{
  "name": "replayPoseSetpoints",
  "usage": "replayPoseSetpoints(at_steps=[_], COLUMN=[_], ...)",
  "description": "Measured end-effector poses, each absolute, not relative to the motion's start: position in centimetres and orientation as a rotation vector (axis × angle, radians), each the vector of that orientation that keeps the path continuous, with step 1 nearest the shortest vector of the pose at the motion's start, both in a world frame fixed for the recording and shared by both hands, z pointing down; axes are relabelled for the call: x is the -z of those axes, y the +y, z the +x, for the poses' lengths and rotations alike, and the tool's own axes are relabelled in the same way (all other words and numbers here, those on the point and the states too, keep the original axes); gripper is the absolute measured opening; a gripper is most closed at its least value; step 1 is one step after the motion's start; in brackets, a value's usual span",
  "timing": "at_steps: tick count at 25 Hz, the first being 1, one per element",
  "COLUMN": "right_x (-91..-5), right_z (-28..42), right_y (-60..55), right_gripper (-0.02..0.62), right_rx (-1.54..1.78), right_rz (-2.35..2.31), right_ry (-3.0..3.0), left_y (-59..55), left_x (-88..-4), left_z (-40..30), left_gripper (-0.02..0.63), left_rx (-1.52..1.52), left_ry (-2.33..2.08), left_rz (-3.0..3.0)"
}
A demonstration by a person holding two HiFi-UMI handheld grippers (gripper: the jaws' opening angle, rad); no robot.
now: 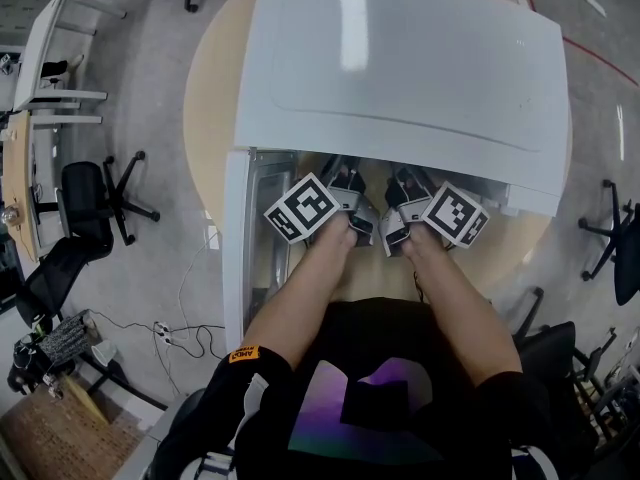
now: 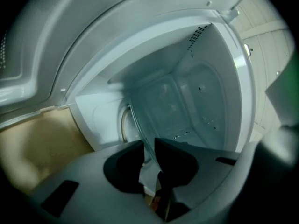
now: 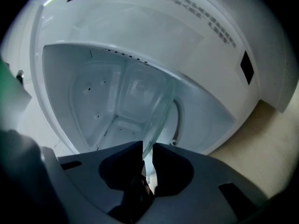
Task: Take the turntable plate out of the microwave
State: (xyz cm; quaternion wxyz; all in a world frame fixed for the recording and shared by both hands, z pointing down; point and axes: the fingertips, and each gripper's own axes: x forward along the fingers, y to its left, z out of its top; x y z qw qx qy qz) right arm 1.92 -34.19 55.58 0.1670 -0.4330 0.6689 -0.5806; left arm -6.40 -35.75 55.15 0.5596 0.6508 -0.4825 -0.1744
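Microwave (image 1: 400,58): white, standing on a round wooden counter (image 1: 215,78), its door (image 1: 235,258) swung open on the person's left.
Left hand-held gripper (image 2: 149,148): pushed into the mouth of the cavity, jaws clamped on the near rim of the turntable plate (image 2: 159,106).
Right hand-held gripper (image 3: 148,153): just beside the left one in the head view, jaws also pinched on the plate's rim.
Turntable plate: clear glass, held by both grippers and reaching back into the white cavity. The microwave's top hides it from the head view.
Surroundings: black office chairs (image 1: 95,203) on the grey floor, well apart from the counter.
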Motion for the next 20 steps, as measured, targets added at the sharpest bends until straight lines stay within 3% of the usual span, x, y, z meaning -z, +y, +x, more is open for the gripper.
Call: replayPoseSetpoints(at_steps=[20], right_x=[-50.7], right_z=[1.2], right_y=[-30.6], right_gripper=[0.074], right_rx=[1.509], right_rz=[-1.228], right_ry=[2.021], left_y=[-31.9], left_x=[-50.5], left_z=[-7.2], left_gripper=[0.114], left_rx=[0.495], left_ry=[-1.123], left_rz=[1.566])
